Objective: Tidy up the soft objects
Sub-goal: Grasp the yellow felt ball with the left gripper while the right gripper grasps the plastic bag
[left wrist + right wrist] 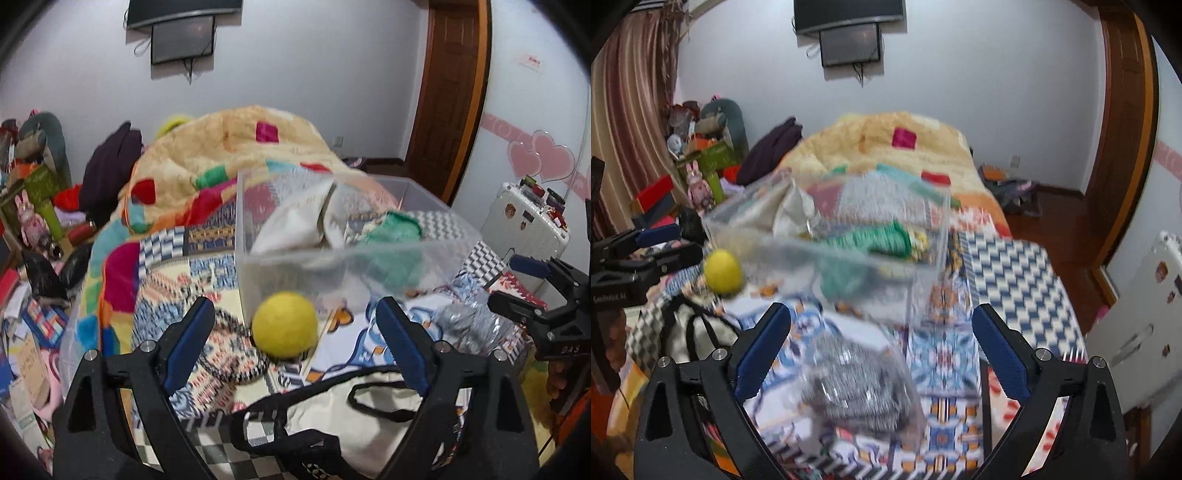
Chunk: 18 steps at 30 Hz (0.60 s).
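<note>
A clear plastic bin (pixel 258 218) stands on the patterned bed; it also shows in the right wrist view (pixel 931 236). Inside lie white cloth (pixel 291 225) and a green knitted item (pixel 400 227). A yellow felt ball (pixel 285 325) sits on the bed just in front of the bin, beside a checked cord (pixel 236 354); the ball also shows in the right wrist view (pixel 723 272). My left gripper (pixel 295 345) is open, its jaws either side of the ball, not touching it. My right gripper (pixel 882 349) is open above a clear bag of grey cloth (pixel 857 387).
A cream tote bag with black handles (pixel 369 402) lies near my left gripper. A bunched yellow patchwork quilt (pixel 229 155) fills the bed's far end. Cluttered boxes and toys (pixel 33 206) stand left of the bed, a white suitcase (pixel 524 218) to the right.
</note>
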Each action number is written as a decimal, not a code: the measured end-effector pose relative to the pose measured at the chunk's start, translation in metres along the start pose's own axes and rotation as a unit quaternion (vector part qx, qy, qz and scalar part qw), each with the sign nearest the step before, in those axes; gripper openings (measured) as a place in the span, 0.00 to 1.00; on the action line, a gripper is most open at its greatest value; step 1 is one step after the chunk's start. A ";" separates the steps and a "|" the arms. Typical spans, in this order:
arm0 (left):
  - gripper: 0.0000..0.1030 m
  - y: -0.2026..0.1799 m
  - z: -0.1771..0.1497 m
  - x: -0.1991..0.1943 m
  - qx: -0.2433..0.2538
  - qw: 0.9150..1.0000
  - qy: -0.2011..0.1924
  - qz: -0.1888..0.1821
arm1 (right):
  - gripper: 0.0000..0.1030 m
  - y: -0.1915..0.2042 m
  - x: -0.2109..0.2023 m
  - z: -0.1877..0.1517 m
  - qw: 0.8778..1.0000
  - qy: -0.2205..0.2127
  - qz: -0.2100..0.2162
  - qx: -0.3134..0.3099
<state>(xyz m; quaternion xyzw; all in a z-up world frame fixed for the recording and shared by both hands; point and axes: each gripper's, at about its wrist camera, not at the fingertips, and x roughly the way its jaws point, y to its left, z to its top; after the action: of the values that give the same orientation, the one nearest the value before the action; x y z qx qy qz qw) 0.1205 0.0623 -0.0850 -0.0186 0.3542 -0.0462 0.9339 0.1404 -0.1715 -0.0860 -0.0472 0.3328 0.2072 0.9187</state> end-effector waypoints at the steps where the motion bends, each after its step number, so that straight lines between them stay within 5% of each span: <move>1: 0.87 0.001 -0.003 0.004 -0.004 1.000 0.005 0.000 | 0.96 -0.002 0.002 -0.004 1.000 0.008 -0.001 0.002; 5: 0.84 0.003 -0.011 0.015 -0.013 1.000 0.017 0.001 | 0.95 -0.009 0.012 -0.021 0.999 0.045 0.015 0.020; 8: 0.73 0.004 -0.013 0.021 -0.014 1.000 0.024 -0.001 | 0.94 -0.009 0.019 -0.034 0.997 0.069 0.021 0.022; 15: 0.43 0.005 -0.016 0.032 -0.021 0.999 0.040 -0.013 | 0.50 0.000 0.014 -0.039 0.997 0.068 0.047 0.007; 18: 0.41 0.005 -0.018 0.032 -0.024 0.999 0.040 -0.019 | 0.41 0.002 0.010 -0.040 0.997 0.058 0.045 0.007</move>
<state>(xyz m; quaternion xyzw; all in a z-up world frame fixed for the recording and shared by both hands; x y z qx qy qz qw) 0.1327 0.0645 -0.1196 -0.0461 0.3916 -0.0565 0.9173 0.1230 -0.1754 -0.1234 -0.0374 0.3888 0.2426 0.8880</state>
